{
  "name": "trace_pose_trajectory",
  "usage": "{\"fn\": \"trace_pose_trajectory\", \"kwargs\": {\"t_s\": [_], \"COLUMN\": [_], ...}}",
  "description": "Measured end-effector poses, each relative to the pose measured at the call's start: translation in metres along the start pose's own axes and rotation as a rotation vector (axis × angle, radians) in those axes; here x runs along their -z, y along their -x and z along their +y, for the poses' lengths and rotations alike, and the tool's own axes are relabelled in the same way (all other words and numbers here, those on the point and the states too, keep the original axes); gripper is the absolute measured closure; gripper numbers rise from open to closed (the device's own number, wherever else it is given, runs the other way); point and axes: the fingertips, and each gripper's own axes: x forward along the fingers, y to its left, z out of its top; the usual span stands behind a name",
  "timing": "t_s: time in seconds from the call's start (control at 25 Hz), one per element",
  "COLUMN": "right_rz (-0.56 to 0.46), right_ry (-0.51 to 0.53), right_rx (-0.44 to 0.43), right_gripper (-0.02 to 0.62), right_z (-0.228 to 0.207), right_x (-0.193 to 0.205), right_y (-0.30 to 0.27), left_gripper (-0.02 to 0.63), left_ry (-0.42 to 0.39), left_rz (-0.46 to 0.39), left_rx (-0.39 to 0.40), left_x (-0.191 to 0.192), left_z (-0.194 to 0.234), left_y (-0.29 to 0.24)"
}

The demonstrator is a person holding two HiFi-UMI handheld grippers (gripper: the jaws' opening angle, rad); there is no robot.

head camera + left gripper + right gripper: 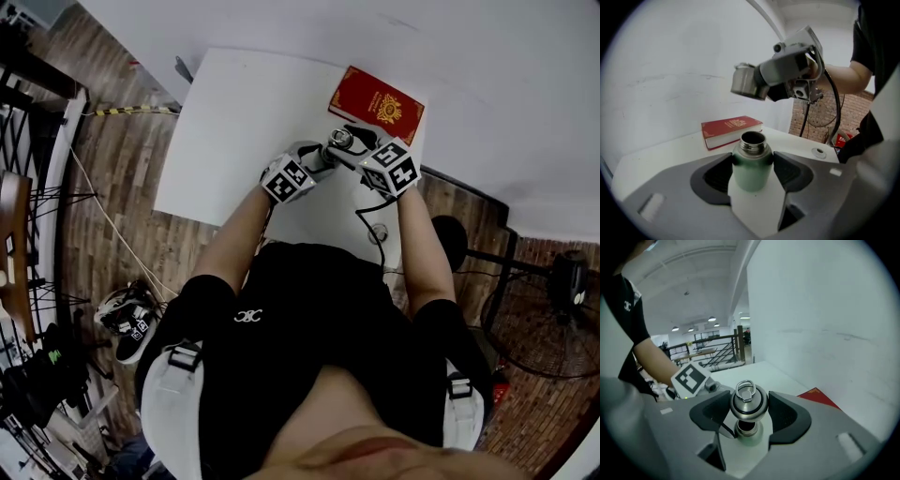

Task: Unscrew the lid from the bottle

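The white bench (225,122) fills the upper middle of the head view, with wood flooring to its left. A red book (376,104) lies flat at the bench's upper right corner. Just below the book the two claws meet over the bench. The left claw (752,172) is closed on the green bottle (751,174), its dark pads pressing the bottle's sides just under the shoulder. The bottle stands upright at the centre of the left gripper view, its steel neck open and dark inside, with the book behind it at left of centre. The right claw (749,409) grips the steel lid (748,401) between its pads. The lid is off and sits apart from the bottle, just above the open mouth in the right gripper view, its ring handle facing the camera. In the left gripper view the lid hangs in the upper middle of the frame, well above the bottle.
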Motion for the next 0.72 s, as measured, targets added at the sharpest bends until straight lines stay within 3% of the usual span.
{"fn": "trace_pose_trajectory", "kwargs": {"t_s": [0.16, 0.32, 0.52, 0.64, 0.72], "right_rz": [-0.217, -0.276, -0.311, -0.342, -0.369], "right_ry": [-0.174, -0.185, -0.236, -0.254, -0.252], "right_rx": [0.088, 0.238, 0.475, 0.586, 0.614], "right_gripper": [0.336, 0.336, 0.336, 0.336, 0.336], "right_z": [-0.010, -0.023, -0.041, -0.042, -0.039], "right_x": [-0.028, -0.037, -0.030, -0.032, -0.037], "right_y": [0.035, 0.069, 0.099, 0.118, 0.126], "left_gripper": [0.282, 0.287, 0.482, 0.548, 0.552], "left_ry": [0.010, 0.086, 0.158, 0.160, 0.142], "left_rz": [-0.146, -0.292, -0.371, -0.389, -0.401], "left_rx": [-0.136, -0.271, -0.507, -0.624, -0.666], "left_x": [-0.020, -0.059, -0.086, -0.105, -0.115], "left_z": [0.009, 0.021, 0.045, 0.052, 0.053], "left_y": [0.021, 0.071, 0.136, 0.167, 0.181]}}
